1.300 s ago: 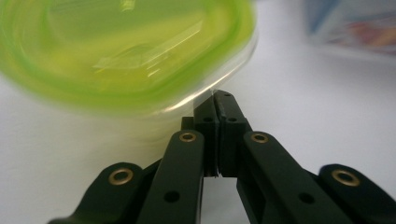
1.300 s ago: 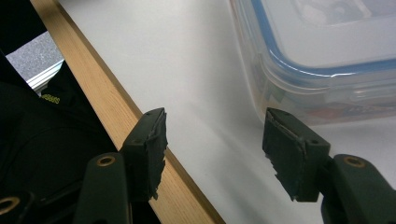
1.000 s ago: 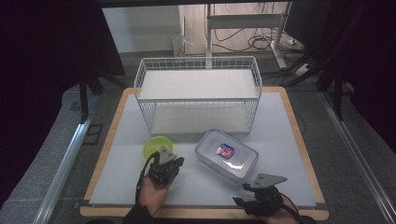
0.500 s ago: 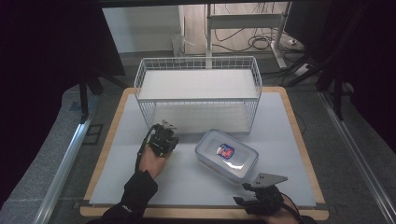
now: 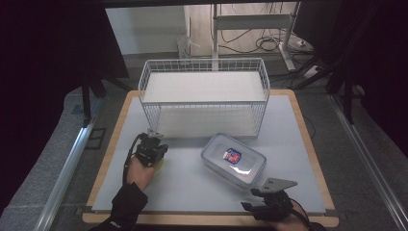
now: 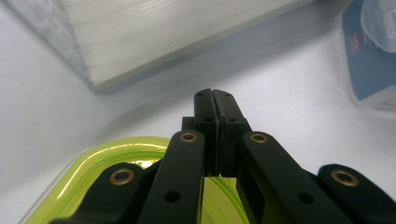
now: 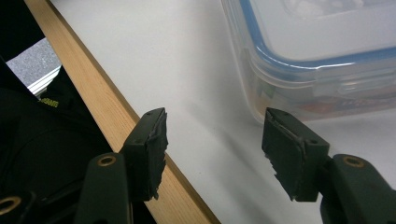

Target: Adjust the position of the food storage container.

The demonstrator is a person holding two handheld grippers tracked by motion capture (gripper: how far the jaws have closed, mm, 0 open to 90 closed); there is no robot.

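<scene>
Left gripper: jaws pressed flat together, no gap at the tips. The rim of the lime-green lid runs under the jaw arms, so I judge the lid pinched by its edge (the contact itself is hidden behind my own linkage, so this is inference, not sight). In the high view the left gripper sits over the white mat, just in front of the wire basket; a sliver of green shows at its near side. An edge grip suits a thin flat piece: it cannot be taken any other way off a flat surface.

Right gripper: jaws wide apart, holding nothing. It waits at the near wooden edge of the board, with the clear blue-rimmed container just ahead of its right jaw, not touching. In the high view the right gripper is parked near that container, presumably ready to steady or lift it

Basket bottom looks bare
</scene>
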